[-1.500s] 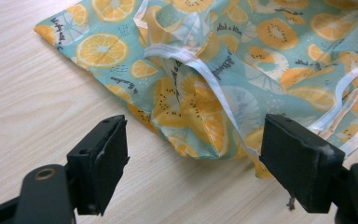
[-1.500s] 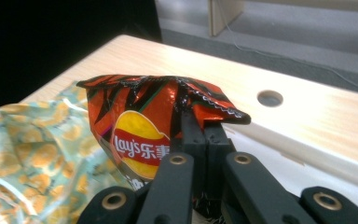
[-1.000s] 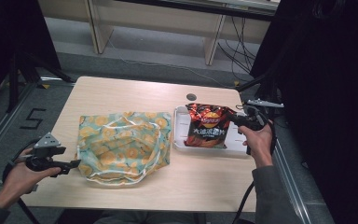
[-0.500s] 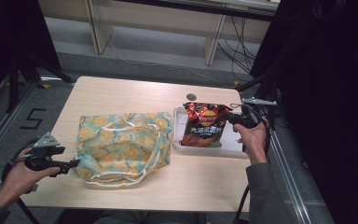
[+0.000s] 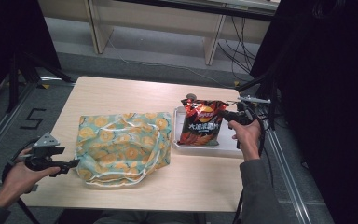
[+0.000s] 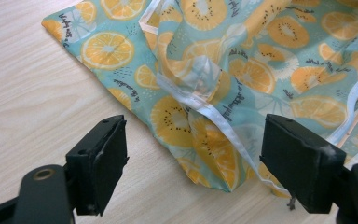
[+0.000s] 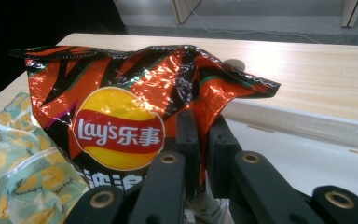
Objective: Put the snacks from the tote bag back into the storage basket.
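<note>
— Chips first, from the high view: where is the bag?

— The chip bag (image 5: 201, 122) stands nearly upright, its foot on the white tray (image 5: 223, 142) at the table's right side. The right gripper (image 5: 227, 115) pinches the bag's right edge near the top. The fruit-print tote bag (image 5: 123, 148) lies slack at the middle of the table (image 5: 135, 93), and the left gripper (image 5: 70, 163) sits at its lower left corner.

— So which step would you call it?

— I judge the chips are being lifted off the tray, bound for the tote. The tote's mouth is not yet held open.

— And the left gripper view?

— Jaws spread wide, holding nothing, with the tote bag's (image 6: 242, 88) white-trimmed hem (image 6: 200, 109) lying between and just beyond them. Small dark script runs along the fabric beside the orange and kiwi slices, too small to read.

— Right gripper view?

— Jaws narrow, clamped on the foil of the chip bag (image 7: 116, 116). The logo reads "Lay's" followed by the Chinese characters 乐事 on a red band across a yellow disc. White characters start below it but are cut off by the gripper.

— The next move?

— Probably the left jaws must close on that hem and raise it so the mouth gapes, while the right carries the chips across without letting the slick foil slip.
</note>
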